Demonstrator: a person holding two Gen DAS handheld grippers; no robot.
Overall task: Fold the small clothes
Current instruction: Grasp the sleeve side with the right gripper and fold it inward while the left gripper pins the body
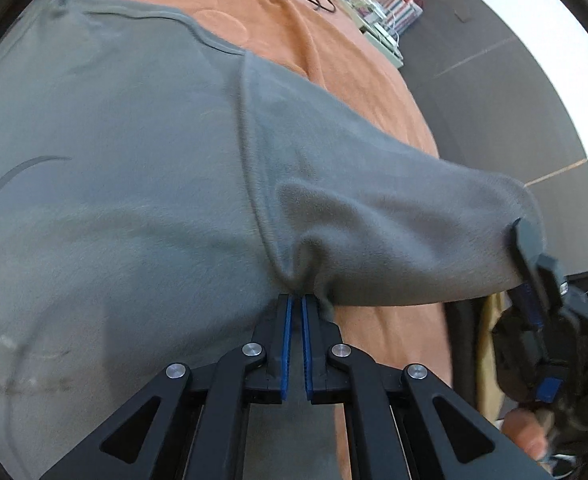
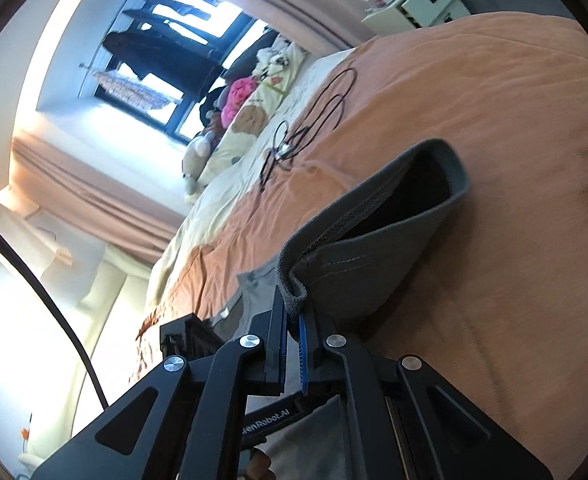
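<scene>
We see an orange bedspread [image 1: 358, 80] with a grey T-shirt [image 1: 114, 160] spread on it, chest flat, and we place everything else off that shirt. Its sleeve [image 1: 374, 208] sticks out to the shirt's side, lifted off the cover. Our left gripper [image 1: 296, 300] is clenched on a pinch of fabric at the underarm seam. Our right gripper [image 2: 293, 312] is clamped on the sleeve cuff [image 2: 374, 216], which hangs open beyond it. Black cables [image 2: 314, 120] lie well beyond the shirt. We judge this as the sleeve fold-in step; next we'd carry the cuff over onto the chest, keeping the underarm pinned.
</scene>
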